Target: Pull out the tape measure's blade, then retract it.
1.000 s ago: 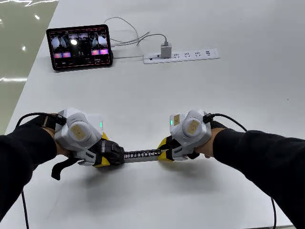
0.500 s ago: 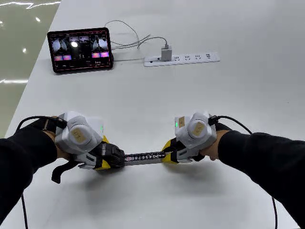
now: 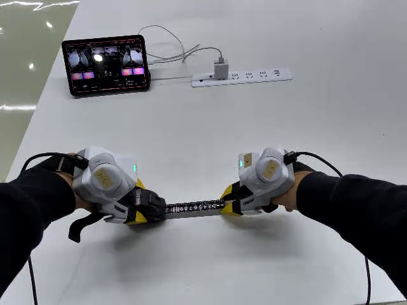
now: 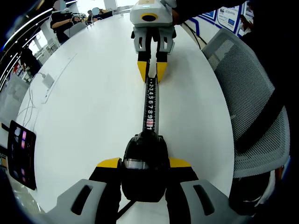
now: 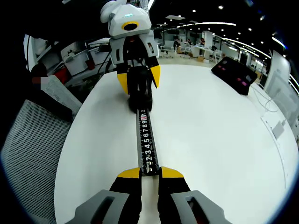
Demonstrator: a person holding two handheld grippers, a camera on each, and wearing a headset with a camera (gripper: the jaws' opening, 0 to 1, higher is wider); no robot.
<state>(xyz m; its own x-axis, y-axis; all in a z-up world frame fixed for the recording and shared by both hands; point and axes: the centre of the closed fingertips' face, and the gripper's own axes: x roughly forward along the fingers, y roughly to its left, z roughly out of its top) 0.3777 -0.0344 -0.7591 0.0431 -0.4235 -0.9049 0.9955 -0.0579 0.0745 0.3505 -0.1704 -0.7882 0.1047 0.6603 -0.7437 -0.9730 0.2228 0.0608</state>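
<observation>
On a white table (image 3: pixel 331 127), one dark tablet (image 3: pixel 106 63) lies at the far left, its screen lit. Nearer the front edge, the left gripper (image 3: pixel 138 204) is clamped on one black tape measure (image 4: pixel 145 163). Its blade (image 4: pixel 150 105), printed 2 to 9 then a red 10, stretches right to the right gripper (image 5: pixel 150 173), which is pinched narrow on the blade's tip. One white power strip (image 3: pixel 241 75) lies beyond.
</observation>
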